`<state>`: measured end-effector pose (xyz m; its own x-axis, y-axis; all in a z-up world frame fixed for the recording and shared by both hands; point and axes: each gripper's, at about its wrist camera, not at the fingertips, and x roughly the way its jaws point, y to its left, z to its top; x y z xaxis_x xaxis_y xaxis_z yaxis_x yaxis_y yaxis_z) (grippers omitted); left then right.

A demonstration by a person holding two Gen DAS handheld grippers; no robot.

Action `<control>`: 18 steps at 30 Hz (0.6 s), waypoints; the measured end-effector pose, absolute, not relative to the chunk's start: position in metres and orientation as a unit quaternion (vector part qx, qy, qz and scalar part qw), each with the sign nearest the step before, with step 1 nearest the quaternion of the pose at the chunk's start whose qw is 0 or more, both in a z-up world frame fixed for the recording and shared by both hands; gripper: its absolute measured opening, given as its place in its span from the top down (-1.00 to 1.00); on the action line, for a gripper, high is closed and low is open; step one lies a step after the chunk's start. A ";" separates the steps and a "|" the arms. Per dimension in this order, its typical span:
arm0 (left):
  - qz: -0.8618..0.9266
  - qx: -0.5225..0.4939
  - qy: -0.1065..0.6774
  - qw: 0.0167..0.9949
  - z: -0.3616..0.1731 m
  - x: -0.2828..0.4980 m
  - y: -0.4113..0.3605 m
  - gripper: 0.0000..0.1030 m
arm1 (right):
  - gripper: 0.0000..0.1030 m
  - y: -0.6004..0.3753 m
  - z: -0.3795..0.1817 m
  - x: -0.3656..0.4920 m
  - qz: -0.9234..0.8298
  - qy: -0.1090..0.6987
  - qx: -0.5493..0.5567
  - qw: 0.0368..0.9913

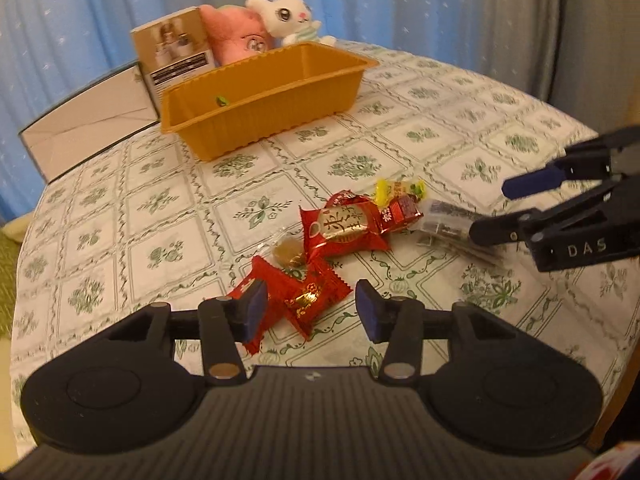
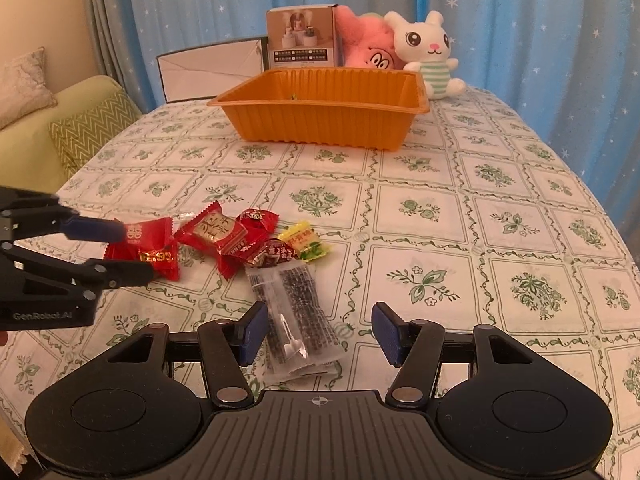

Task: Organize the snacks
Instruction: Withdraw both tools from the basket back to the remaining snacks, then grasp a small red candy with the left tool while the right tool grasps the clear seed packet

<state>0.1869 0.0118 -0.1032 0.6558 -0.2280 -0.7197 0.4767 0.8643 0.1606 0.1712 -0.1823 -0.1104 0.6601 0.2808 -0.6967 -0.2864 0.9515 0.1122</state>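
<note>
My left claw (image 1: 308, 308) is spread, its two blue pads standing either side of a red candy packet (image 1: 308, 294) without pressing on it; I judge it is placed this way so one squeeze takes the packet by its flat sides. My right claw (image 2: 316, 334) is also spread and holds nothing, straddling the near end of a clear packet of dark sesame sticks (image 2: 298, 316) that lies lengthwise between the pads, nearer the left pad than the right. Both claws point down at a slant toward the bench (image 2: 480, 184), which suits packets lying flat on its cloth. Just beyond the claws the rest of the snacks sit in a loose heap: a larger red packet with gold lettering (image 1: 344, 230), a small clear-wrapped brown sweet (image 1: 286, 252) and a yellow candy (image 2: 306, 242), some touching or overlapping. Farther back, well apart from the heap, stands the orange tray (image 2: 328, 126), open side up and almost empty but for one small green item, so I take it as where the snacks go. Behind it are a small box (image 2: 302, 38), a pink plush (image 2: 368, 46) and a white bunny plush (image 2: 428, 52).
</note>
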 end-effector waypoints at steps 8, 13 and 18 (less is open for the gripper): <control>-0.241 0.199 0.380 0.871 -0.116 0.206 0.008 0.19 | -0.13 -0.181 -0.114 0.177 0.166 0.386 0.005 0.908; -0.251 0.198 0.391 0.863 -0.119 0.207 0.007 0.28 | -0.13 -0.179 -0.116 0.180 0.168 0.387 0.005 0.907; -0.244 0.184 0.407 0.861 -0.121 0.202 0.005 0.48 | -0.13 -0.178 -0.117 0.180 0.169 0.388 0.007 0.906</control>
